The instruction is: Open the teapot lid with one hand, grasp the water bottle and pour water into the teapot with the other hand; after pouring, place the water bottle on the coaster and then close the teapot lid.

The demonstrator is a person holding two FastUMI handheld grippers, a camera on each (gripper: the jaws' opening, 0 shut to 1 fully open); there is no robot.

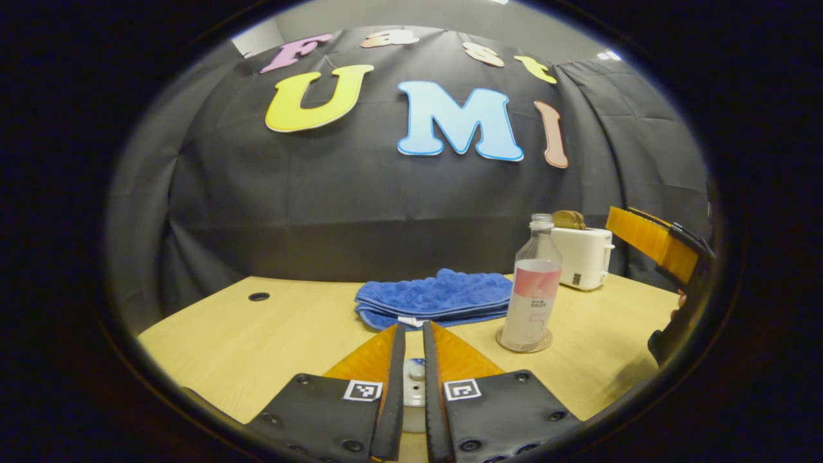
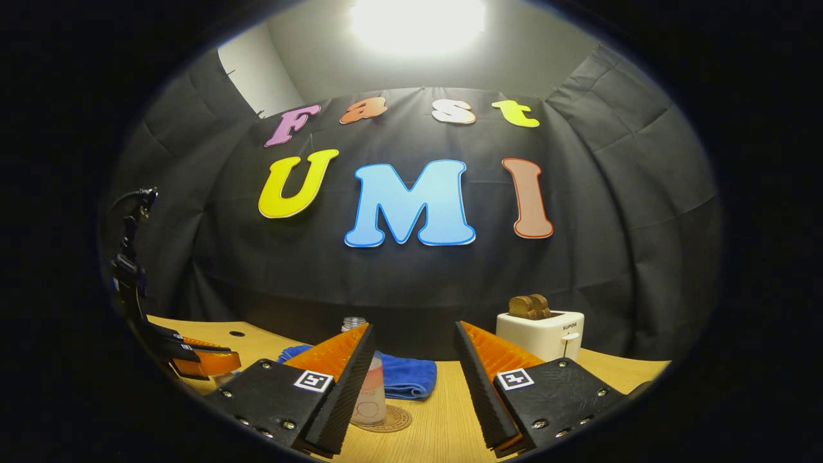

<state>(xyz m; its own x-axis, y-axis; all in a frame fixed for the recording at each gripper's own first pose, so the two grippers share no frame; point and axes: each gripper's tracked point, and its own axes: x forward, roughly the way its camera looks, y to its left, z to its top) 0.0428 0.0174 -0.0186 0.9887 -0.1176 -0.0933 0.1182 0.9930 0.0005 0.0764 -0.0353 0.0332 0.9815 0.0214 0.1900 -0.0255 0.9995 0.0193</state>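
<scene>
Clear plastic water bottle (image 1: 535, 289), fluffy blue cloth (image 1: 436, 297), matt wood table (image 1: 257, 341)

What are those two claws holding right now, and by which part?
The left claw pinches the small knob of the teapot lid. The right claw is open and holds nothing; the water bottle stands on its coaster.

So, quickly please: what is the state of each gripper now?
Left gripper: closed on the teapot lid knob.
Right gripper: open, holding nothing.
</scene>
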